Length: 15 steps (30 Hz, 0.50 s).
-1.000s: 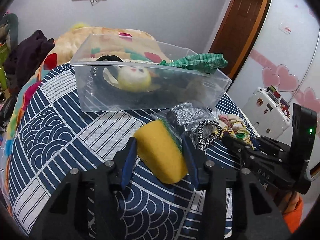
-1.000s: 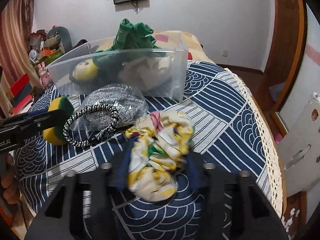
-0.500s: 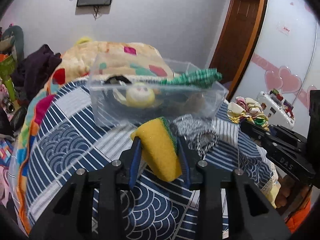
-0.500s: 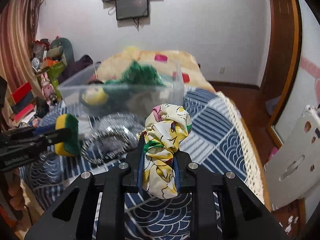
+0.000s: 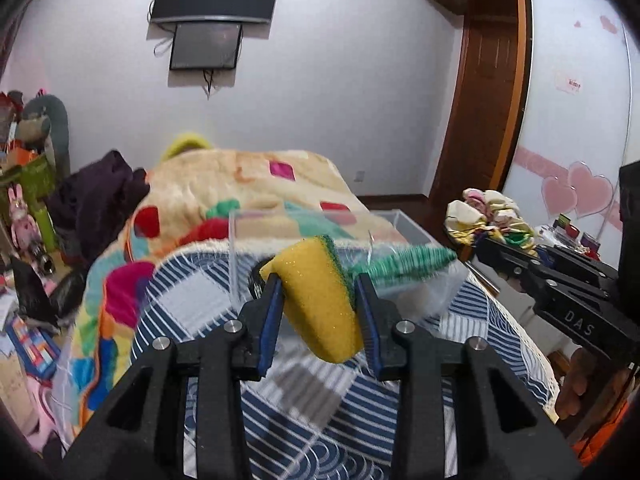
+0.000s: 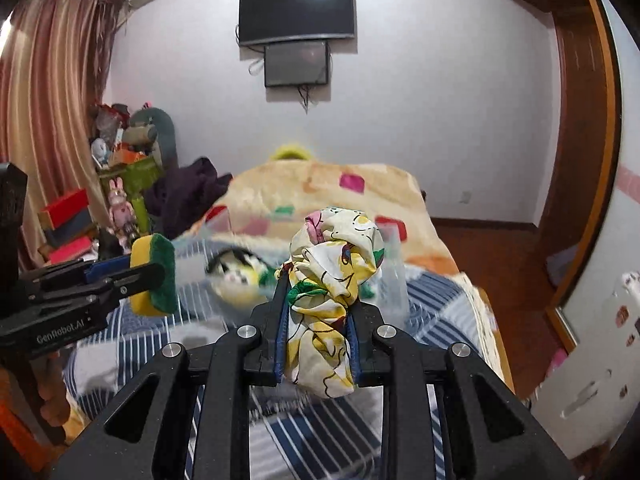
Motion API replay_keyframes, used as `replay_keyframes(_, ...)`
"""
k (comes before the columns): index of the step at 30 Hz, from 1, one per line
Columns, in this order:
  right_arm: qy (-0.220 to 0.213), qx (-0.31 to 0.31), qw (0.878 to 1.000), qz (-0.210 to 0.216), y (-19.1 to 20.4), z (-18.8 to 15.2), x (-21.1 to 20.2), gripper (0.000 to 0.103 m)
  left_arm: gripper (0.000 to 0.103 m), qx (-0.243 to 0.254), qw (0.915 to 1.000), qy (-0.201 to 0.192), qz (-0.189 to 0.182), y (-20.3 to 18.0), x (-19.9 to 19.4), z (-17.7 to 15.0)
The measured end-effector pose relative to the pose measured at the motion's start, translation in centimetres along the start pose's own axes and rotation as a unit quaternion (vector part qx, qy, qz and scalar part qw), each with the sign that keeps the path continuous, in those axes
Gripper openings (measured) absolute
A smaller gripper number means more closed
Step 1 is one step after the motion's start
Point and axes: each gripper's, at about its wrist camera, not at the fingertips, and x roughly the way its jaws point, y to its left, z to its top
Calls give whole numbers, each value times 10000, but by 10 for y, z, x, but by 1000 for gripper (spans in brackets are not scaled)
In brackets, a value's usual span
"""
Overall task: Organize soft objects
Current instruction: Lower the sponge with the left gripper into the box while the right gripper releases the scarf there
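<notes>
My left gripper (image 5: 318, 300) is shut on a yellow sponge with a green scrub side (image 5: 316, 300) and holds it in the air above the bed. It also shows in the right wrist view (image 6: 154, 276) at the left. My right gripper (image 6: 318, 308) is shut on a bunched yellow floral cloth (image 6: 328, 292), also lifted; the cloth shows in the left wrist view (image 5: 490, 216). A clear plastic bin (image 5: 400, 224) lies beyond both grippers, blurred, with a green checked cloth (image 5: 404, 264) and a yellow plush toy (image 6: 236, 272) inside.
The bed has a blue-and-white patterned cover (image 5: 304, 400) and a colourful blanket (image 5: 248, 188) behind the bin. Dark clothes (image 5: 96, 196) and cluttered shelves (image 6: 120, 184) stand at the left. A wooden door (image 5: 484, 112) and a white wardrobe (image 5: 580, 120) are at the right.
Both grippers closed on their items and rose off the bed: the left with the sponge, the right with the floral cloth. The silver bag and braided ring have dropped out of view.
</notes>
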Motion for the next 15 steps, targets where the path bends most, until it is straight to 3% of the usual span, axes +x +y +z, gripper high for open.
replay_keyframes(6, 56, 78, 9997, 210, 4, 10, 26, 22, 36, 135, 9998, -47, 150, 5, 19, 14)
replay_keyframes(15, 402, 47, 9984, 387, 12, 13, 62, 22, 36, 220, 9989, 208, 349, 11, 55, 17)
